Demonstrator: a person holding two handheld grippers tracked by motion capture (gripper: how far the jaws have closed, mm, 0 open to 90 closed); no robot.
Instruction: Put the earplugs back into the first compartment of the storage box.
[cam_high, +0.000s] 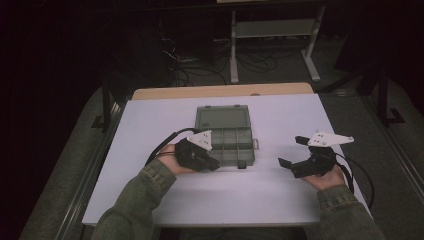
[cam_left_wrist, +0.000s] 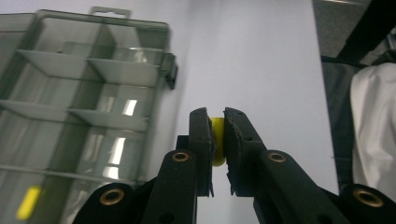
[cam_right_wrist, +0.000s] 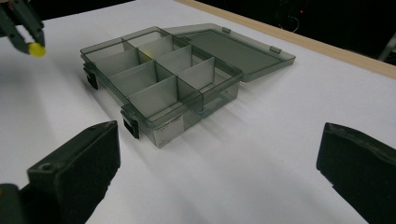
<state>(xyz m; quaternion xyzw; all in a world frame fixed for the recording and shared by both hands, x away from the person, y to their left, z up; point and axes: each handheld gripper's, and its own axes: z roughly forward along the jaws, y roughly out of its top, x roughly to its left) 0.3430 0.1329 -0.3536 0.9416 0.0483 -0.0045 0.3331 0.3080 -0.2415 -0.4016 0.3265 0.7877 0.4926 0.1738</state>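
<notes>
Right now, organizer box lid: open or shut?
Open. The lid lies folded back flat on the table behind the organizer box, dividers exposed.

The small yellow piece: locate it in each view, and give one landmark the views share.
High view: hidden by the left gripper, by the organizer box's near left corner.
Left gripper view: yellow piece pinched between the jaws, lower centre.
Right gripper view: yellow piece, top left, in that gripper's tips.
Shared landmark: the organizer box.

Smoky clear compartment box (cam_high: 225, 135), lid open flat, small yellow piece (cam_left_wrist: 216, 140) pinched beside it
</notes>
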